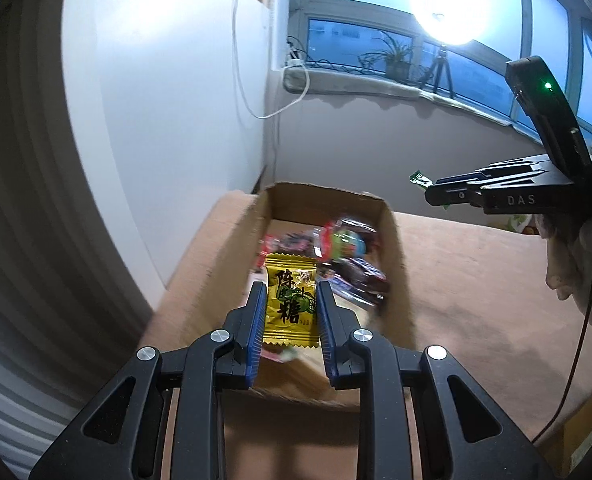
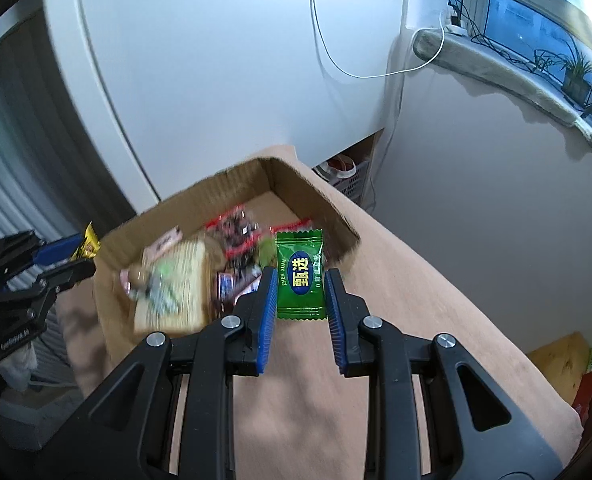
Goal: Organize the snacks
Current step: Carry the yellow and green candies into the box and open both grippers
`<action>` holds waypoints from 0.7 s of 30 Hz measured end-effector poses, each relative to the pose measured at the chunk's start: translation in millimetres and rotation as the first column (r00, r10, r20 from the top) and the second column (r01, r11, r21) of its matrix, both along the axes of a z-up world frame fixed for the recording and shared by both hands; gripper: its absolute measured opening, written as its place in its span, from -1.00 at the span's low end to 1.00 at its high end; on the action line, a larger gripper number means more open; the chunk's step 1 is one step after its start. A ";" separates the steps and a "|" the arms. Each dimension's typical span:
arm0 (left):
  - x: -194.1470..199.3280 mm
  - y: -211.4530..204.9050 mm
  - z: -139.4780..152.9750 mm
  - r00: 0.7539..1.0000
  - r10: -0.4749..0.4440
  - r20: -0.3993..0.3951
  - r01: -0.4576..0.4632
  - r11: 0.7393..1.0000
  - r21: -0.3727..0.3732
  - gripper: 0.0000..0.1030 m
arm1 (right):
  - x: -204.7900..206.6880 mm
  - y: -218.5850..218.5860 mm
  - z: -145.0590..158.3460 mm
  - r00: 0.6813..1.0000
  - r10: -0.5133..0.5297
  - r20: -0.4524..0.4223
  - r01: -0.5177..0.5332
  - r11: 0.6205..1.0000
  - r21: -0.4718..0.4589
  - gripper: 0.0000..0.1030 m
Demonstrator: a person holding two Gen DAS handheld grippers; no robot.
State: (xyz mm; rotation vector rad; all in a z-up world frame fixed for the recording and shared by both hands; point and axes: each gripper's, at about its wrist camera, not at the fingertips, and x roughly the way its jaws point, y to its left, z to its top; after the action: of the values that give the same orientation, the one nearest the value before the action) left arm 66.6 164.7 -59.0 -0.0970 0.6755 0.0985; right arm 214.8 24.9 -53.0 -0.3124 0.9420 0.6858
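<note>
Two hand-held grippers, each pinching one wrapped sweet, hang above an open cardboard box of mixed snacks on a tan-covered table. Left: the left gripper clamps a yellow candy packet between its blue pads, the packet upright and over the near end of the box, with the box stretching ahead of the fingers. Right: the right gripper grips a green candy packet by its sides, held at the box's near right corner; the box lies ahead and to its left. Each gripper appears at the edge of the other's view. The box contents are blurred.
</note>
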 end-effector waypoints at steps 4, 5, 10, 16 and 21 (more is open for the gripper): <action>12.3 12.7 -3.3 1.000 0.006 -0.011 -0.006 1.000 -0.002 -0.55 | 14.8 19.0 -6.9 1.000 -0.005 -0.022 0.005 1.000 0.016 -0.52; 17.4 14.9 -4.3 1.000 0.005 -0.016 -0.005 1.000 -0.001 -0.55 | 17.9 23.0 -8.6 1.000 -0.003 -0.026 0.003 1.000 0.018 -0.52; 38.7 22.0 -8.5 1.000 -0.003 -0.030 0.002 1.000 -0.018 -0.55 | 28.9 39.4 -18.6 0.999 0.011 -0.052 -0.010 1.000 0.019 -0.51; 61.0 27.2 -14.0 0.999 -0.007 -0.051 0.006 0.999 -0.039 -0.55 | 35.3 50.0 -30.7 0.997 0.030 -0.078 -0.029 1.000 0.012 -0.51; 66.8 29.6 -17.6 0.998 -0.008 -0.061 0.006 0.999 -0.047 -0.55 | 35.0 54.0 -34.9 0.995 0.044 -0.087 -0.043 0.999 0.015 -0.51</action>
State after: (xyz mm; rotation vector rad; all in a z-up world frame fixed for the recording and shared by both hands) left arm 133.4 194.4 -76.6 -0.1370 0.7391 0.0792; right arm 249.7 79.0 -87.9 -0.2932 1.0160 0.7501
